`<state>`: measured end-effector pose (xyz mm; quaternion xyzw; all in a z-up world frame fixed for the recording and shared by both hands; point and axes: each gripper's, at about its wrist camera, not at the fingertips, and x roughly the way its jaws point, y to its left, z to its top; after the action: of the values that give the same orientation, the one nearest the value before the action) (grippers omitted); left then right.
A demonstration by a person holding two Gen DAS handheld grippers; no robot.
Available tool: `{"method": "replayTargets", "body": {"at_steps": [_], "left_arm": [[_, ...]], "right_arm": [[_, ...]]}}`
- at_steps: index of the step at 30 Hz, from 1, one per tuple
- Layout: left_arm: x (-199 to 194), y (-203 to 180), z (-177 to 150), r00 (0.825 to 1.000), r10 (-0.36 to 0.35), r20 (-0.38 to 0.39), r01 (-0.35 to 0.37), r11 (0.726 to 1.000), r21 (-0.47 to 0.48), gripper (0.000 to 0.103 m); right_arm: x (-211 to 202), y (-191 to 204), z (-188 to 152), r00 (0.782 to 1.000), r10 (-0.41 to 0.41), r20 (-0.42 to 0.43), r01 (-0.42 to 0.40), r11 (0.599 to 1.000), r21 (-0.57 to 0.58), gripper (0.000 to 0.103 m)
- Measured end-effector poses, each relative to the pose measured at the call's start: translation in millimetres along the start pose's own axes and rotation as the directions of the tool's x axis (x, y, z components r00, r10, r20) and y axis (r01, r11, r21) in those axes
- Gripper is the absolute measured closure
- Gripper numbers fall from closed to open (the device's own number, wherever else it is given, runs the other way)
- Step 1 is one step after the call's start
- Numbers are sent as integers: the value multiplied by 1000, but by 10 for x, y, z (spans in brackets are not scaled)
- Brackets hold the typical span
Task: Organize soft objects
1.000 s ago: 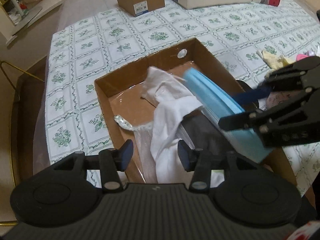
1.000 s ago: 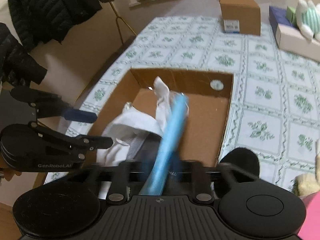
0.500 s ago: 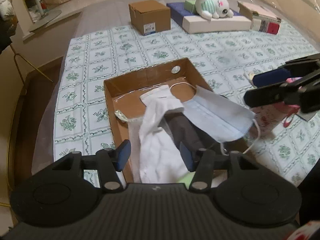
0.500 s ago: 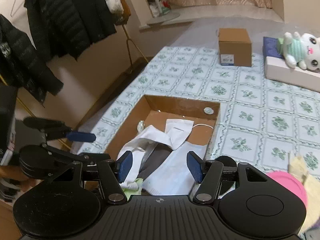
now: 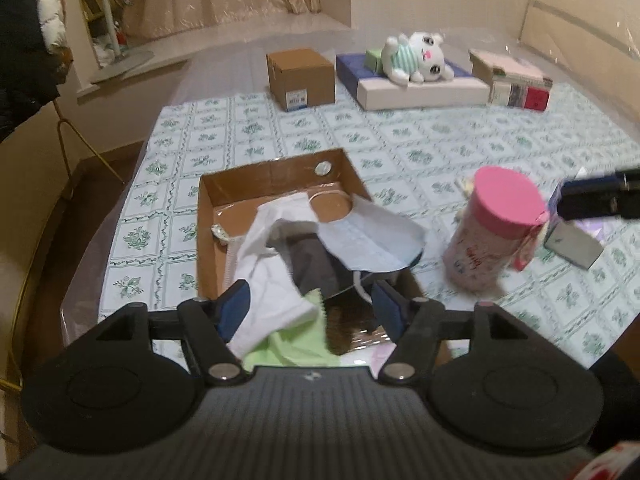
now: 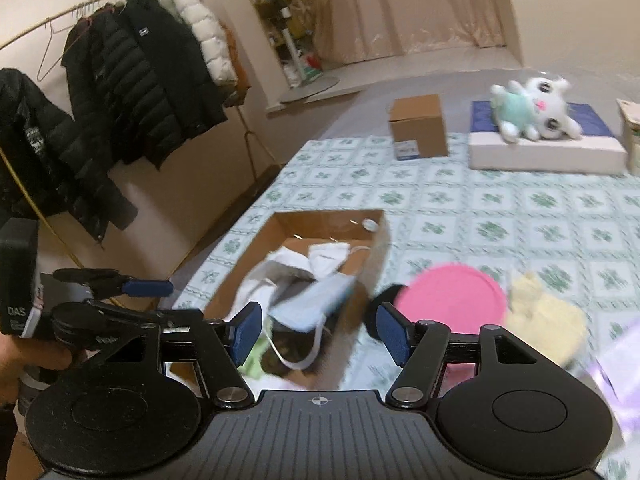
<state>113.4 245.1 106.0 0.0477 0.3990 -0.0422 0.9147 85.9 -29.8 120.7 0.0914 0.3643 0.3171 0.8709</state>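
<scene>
An open cardboard box (image 5: 208,216) sits on the patterned tablecloth and holds soft things: a white cloth (image 5: 264,264), a dark grey cloth (image 5: 312,264), a green cloth (image 5: 288,344) and a light blue face mask (image 5: 372,240) draped over its right wall. The box (image 6: 256,248) and mask (image 6: 316,304) also show in the right wrist view. My left gripper (image 5: 314,308) is open and empty above the box's near end. My right gripper (image 6: 320,332) is open and empty, above the box's right side. A pale yellow soft item (image 6: 544,320) lies on the table to the right.
A pink-lidded container (image 5: 492,232) stands right of the box. A small closed carton (image 5: 300,78), a plush toy (image 5: 416,58) on a flat white box, and stacked books (image 5: 516,84) sit at the far edge. Jackets (image 6: 136,80) hang left of the table.
My right gripper let go of the blue mask, which now rests on the box's right wall, and opened. Both grippers have pulled back and up from the box.
</scene>
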Motion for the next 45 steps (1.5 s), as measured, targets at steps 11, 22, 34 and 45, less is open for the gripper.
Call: {"method": "replayTargets", "body": {"at_steps": [11, 22, 34, 45], "left_arm": [[-311, -713, -360, 991, 32, 130, -20, 995, -95, 22], [-282, -1371, -563, 988, 24, 151, -34, 997, 64, 17], [-167, -1462, -408, 989, -10, 149, -23, 977, 212, 17], [49, -1370, -268, 993, -52, 103, 17, 950, 310, 17]], "right_arm": [[-639, -500, -607, 994, -110, 13, 110, 993, 33, 36], [-1016, -934, -937, 986, -166, 18, 162, 979, 120, 35], [-1102, -1143, -914, 980, -196, 35, 189, 971, 147, 34], [-1009, -1277, -752, 977, -210, 33, 208, 976, 61, 34]]}}
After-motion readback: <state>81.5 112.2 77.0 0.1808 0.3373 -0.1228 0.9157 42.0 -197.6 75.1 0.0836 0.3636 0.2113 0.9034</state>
